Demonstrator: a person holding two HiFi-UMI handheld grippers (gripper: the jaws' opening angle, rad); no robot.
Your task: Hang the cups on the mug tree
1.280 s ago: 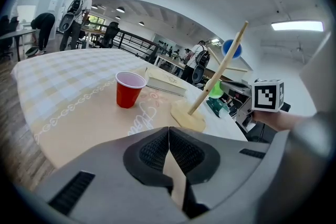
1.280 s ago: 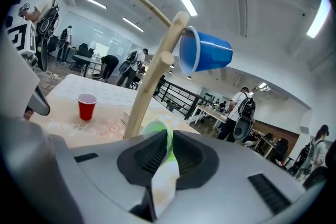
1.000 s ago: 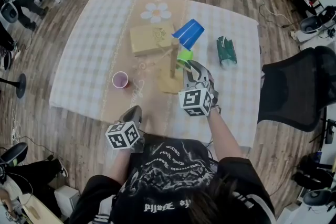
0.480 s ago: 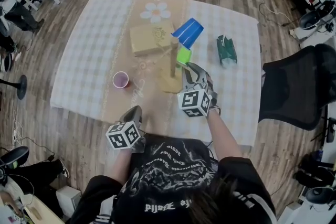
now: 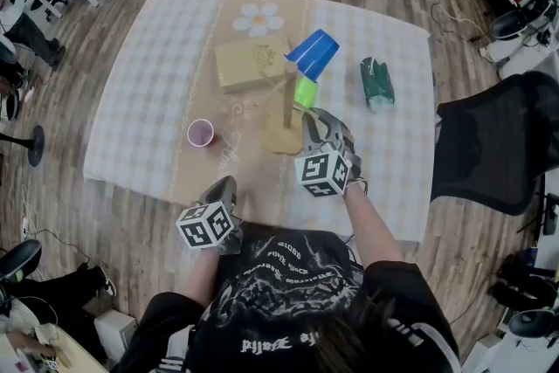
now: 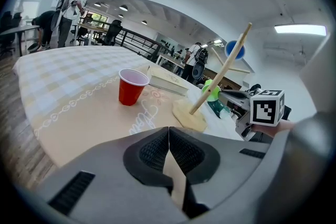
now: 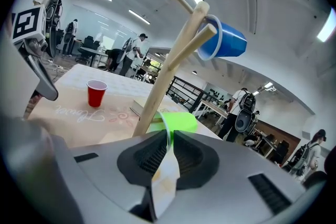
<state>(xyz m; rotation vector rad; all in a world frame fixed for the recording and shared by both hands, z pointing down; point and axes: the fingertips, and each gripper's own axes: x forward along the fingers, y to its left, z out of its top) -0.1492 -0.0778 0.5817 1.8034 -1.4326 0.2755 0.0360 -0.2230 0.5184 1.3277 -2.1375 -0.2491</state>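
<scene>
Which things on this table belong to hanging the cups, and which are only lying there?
For the job:
- mug tree
- blue cup, hung on it
- green cup, between the jaws of the right gripper
- red cup, not yet hung

Lying about:
- tan box
- dark green packet

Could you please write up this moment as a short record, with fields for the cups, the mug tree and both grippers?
mug tree: wooden, upright on the table
blue cup: hanging on an upper peg
green cup: low beside the trunk, rim gripped by the right gripper; unclear whether it is on a peg
red cup: upright on the table, left of the tree in the head view, untouched
left gripper: shut, empty, at the table's near edge
other items: tan box, dark green pack
</scene>
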